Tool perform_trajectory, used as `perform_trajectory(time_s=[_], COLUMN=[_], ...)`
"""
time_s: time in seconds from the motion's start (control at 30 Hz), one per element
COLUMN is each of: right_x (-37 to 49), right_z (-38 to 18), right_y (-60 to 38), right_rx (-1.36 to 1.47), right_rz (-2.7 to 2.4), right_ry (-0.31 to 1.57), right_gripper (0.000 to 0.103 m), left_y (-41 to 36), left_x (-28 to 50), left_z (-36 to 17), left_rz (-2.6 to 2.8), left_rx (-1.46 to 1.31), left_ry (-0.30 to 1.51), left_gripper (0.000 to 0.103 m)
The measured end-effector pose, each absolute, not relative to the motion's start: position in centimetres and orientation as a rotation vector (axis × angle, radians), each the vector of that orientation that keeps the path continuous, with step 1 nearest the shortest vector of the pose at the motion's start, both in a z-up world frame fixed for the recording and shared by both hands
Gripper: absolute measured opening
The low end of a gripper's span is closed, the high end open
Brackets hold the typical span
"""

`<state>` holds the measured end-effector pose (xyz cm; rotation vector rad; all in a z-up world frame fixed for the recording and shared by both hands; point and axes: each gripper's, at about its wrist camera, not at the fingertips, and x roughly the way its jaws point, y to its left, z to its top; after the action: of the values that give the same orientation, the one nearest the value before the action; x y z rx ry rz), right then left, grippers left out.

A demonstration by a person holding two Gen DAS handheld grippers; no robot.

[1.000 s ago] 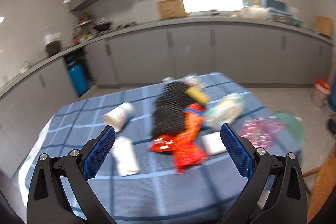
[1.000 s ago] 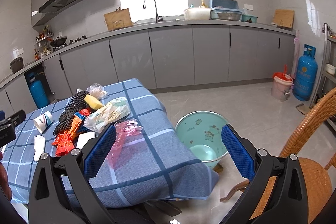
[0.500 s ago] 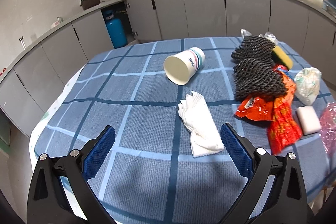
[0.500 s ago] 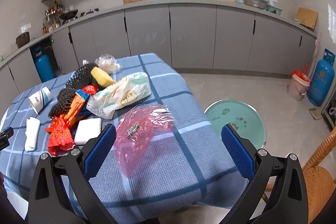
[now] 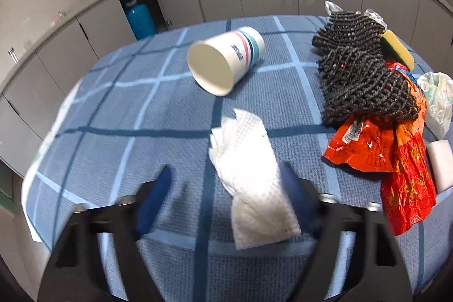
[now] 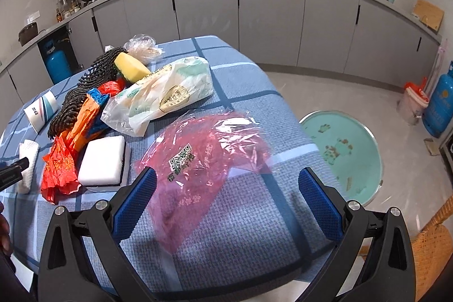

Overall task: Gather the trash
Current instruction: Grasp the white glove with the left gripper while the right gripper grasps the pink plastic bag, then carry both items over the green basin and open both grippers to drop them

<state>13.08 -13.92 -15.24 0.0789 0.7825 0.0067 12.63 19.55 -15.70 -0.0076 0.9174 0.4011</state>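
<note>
A kitchen with grey cabinets; a table [image 6: 249, 222] under blue checked cloth carries all the trash, none collected yet. The left gripper [image 5: 226, 188] is closing around a tissue [image 5: 252, 183] at the near edge, pads not yet pressing. The right gripper [image 6: 226, 200] hangs wide open and empty over a pink bag [image 6: 206, 157] near the right edge. A cup [image 5: 223, 61], net [image 5: 359, 70], red wrapper [image 5: 390, 152], sponge [image 6: 103, 160] and white bag [image 6: 167, 95] remain; a green bin [image 6: 348, 154] waits on the floor.

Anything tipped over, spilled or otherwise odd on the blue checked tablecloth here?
The white paper cup with coloured stripes lies tipped on its side, mouth open, nothing spilled. The crumpled white paper towel and the pink plastic bag lie loose beside piled wrappers.
</note>
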Motion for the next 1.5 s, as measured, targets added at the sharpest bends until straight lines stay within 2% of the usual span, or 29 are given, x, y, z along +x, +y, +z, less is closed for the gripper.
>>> perform_trajectory(time_s=[0.03,0.07,0.1,0.13,0.17,0.23,0.43,0.57,0.93,1.2,1.5], right_x=[13.2,13.3,13.5,13.7,13.7,13.5,12.8,12.3,11.7,12.3,13.0], right_z=[-15.4,-15.6,-15.8,-16.1,-16.4,-16.4,-15.0,-13.9,-11.2,-10.1,-12.6], right_y=[-13.9,-13.9,-13.8,-13.7,-13.7,-13.6,-13.2,-13.9,-16.8,-21.9,-29.4], right_rx=[0.087,0.099,0.109,0.122,0.136,0.144,0.136,0.143,0.171,0.206,0.257], right_rz=[0.02,0.045,0.07,0.1,0.132,0.158,0.21,0.214,0.208,0.118,-0.033], right_ry=[0.792,0.804,0.815,0.834,0.847,0.845,0.79,0.754,0.667,0.627,0.655], right_gripper=[0.094,0.081,0.072,0.052,0.039,0.028,0.011,0.006,0.005,0.005,0.006], left_y=[19.6,19.6,19.5,19.4,19.4,19.2,18.8,18.0,12.8,3.6,-7.7], left_x=[12.6,12.5,12.4,12.4,12.3,12.1,11.4,11.1,12.3,15.5,18.2], left_z=[-15.8,-15.8,-15.8,-15.8,-15.7,-15.3,-13.5,-11.5,-7.0,-4.8,-5.2], left_rz=[0.387,0.381,0.37,0.352,0.346,0.341,0.322,0.301,0.2,0.007,-0.202], left_rx=[-0.021,-0.025,-0.029,-0.038,-0.043,-0.034,-0.025,-0.01,0.056,0.135,0.194], left_ry=[0.922,0.922,0.919,0.923,0.924,0.913,0.877,0.834,0.738,0.677,0.669], left_gripper=[0.06,0.054,0.036,0.021,0.019,0.009,0.006,0.006,0.006,0.006,0.006])
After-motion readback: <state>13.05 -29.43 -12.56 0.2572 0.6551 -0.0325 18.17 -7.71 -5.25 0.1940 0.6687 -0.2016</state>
